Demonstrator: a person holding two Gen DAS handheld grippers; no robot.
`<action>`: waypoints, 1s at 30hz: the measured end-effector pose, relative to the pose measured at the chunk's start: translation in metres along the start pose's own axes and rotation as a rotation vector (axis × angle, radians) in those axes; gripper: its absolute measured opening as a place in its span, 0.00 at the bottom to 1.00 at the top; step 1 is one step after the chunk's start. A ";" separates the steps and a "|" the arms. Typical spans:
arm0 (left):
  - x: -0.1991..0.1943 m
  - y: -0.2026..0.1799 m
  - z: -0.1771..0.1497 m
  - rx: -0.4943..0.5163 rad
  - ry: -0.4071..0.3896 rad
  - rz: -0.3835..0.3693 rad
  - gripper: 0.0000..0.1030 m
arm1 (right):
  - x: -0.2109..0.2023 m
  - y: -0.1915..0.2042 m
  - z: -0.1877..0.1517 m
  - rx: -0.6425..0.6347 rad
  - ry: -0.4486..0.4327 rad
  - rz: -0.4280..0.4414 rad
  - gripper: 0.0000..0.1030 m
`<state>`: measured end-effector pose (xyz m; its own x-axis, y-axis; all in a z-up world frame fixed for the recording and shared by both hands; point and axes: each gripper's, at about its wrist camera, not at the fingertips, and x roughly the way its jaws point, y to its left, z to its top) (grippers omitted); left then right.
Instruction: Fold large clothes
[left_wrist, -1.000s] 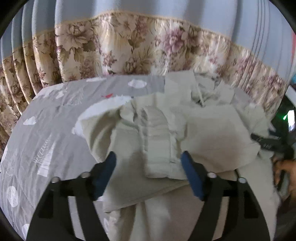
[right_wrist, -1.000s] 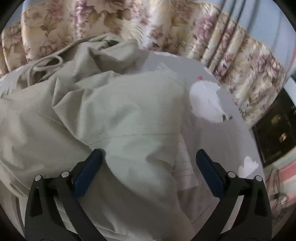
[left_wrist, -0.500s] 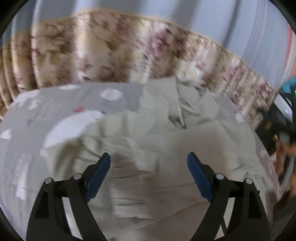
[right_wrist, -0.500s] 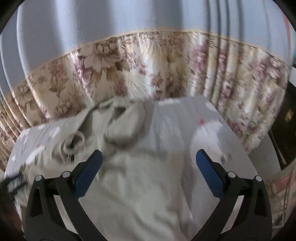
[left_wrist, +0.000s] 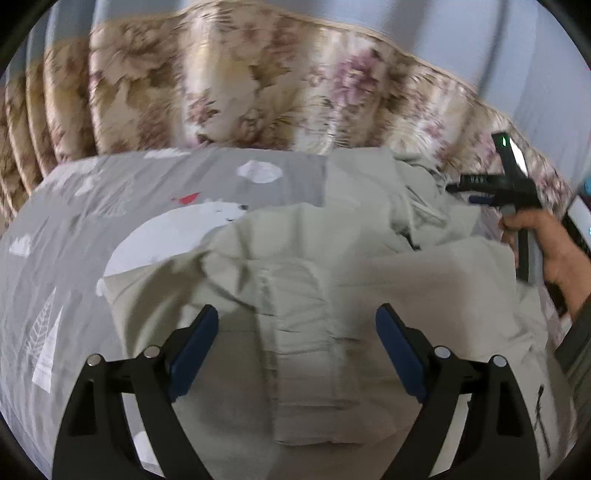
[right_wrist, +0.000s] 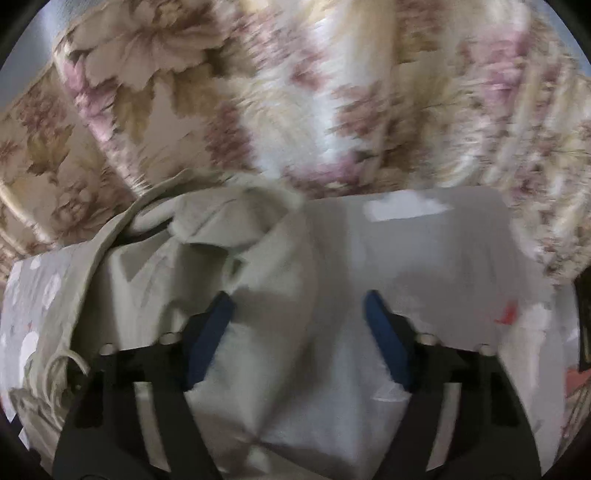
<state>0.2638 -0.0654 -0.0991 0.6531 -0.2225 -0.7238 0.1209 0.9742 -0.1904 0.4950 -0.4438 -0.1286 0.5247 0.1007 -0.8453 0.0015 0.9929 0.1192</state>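
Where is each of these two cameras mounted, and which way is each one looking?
Left wrist: sits on the left gripper, looking down past its open blue fingers at the beige garment; the person's other hand shows at right.
Right wrist: sits on the right gripper, its jaws just closing, above the garment's bunched edge near the floral curtain.
Shared: garment, grey bedsheet, curtain.

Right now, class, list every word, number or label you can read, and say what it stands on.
Nothing is readable.
Beige garment: dark marks near its lower right edge, unreadable.
Right gripper: pale marks on its black body, too blurred; its fingers have just been closing, garment fabric between them, not yet gripped.
Grey bedsheet: pictures only, no words.
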 end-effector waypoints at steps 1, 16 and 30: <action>0.000 0.003 0.001 -0.012 0.002 -0.005 0.85 | 0.004 0.005 0.000 -0.010 0.019 0.010 0.20; -0.040 0.043 0.017 -0.136 -0.094 -0.015 0.85 | -0.199 0.113 -0.142 -0.578 -0.349 0.701 0.07; -0.047 0.049 0.021 -0.144 -0.120 0.010 0.86 | -0.205 0.048 -0.203 -0.439 -0.367 0.475 0.87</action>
<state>0.2545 -0.0065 -0.0606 0.7393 -0.1989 -0.6433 0.0119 0.9591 -0.2828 0.2141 -0.4038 -0.0553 0.6350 0.5739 -0.5172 -0.5965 0.7896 0.1439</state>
